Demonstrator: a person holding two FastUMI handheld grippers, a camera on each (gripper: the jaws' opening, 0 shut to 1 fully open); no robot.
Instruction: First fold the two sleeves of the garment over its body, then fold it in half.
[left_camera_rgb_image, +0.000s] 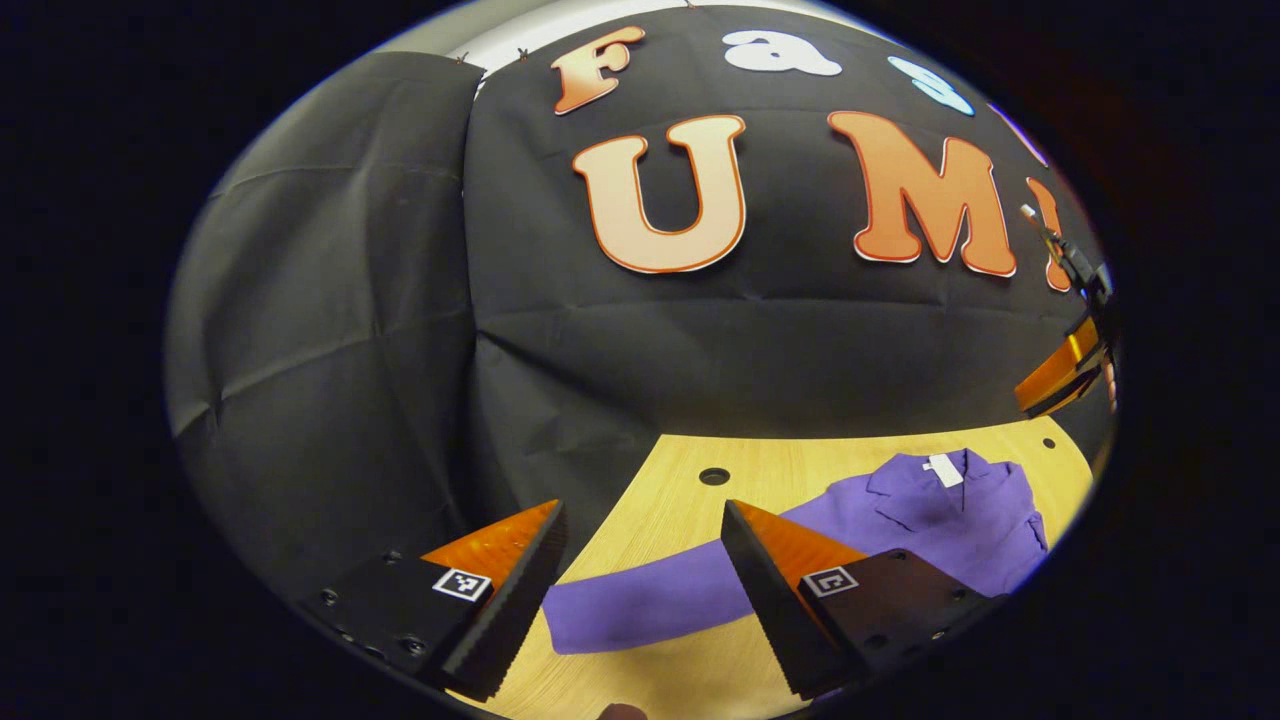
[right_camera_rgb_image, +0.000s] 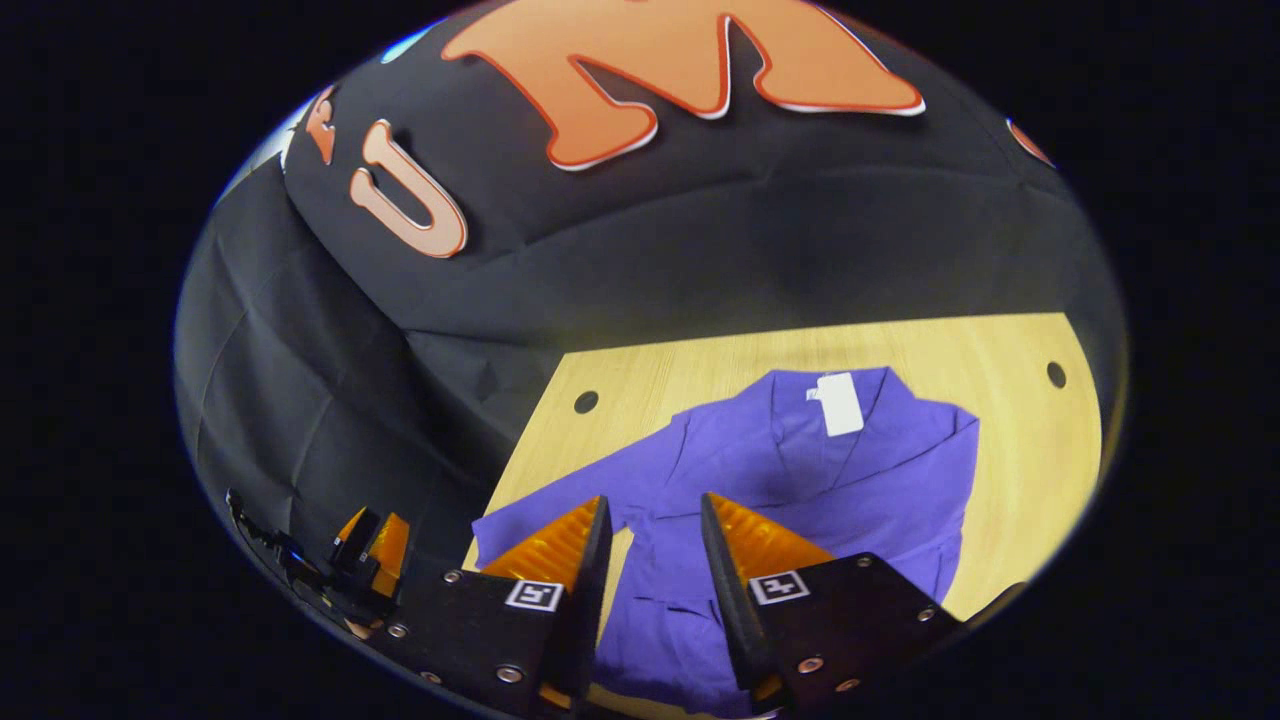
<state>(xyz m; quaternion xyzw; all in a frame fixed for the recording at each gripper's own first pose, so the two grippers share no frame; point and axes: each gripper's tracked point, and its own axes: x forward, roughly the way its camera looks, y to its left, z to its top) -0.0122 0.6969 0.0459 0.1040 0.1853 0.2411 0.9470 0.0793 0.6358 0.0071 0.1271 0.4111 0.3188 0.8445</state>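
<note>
My left tongs (left_camera_rgb_image: 640, 560) wide open above the shirt's (left_camera_rgb_image: 940, 520) spread sleeve (left_camera_rgb_image: 650, 595); right tongs (right_camera_rgb_image: 655, 540) part open, empty, over shirt body on surface (right_camera_rgb_image: 1010, 400).

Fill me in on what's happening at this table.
A person holds two hand-held grippers over a purple garment lying on a wooden table. The left hand-held gripper is open above one outstretched sleeve. The right hand-held gripper is open over the garment's body. Neither grips cloth, and that sleeve is not yet folded.
</note>
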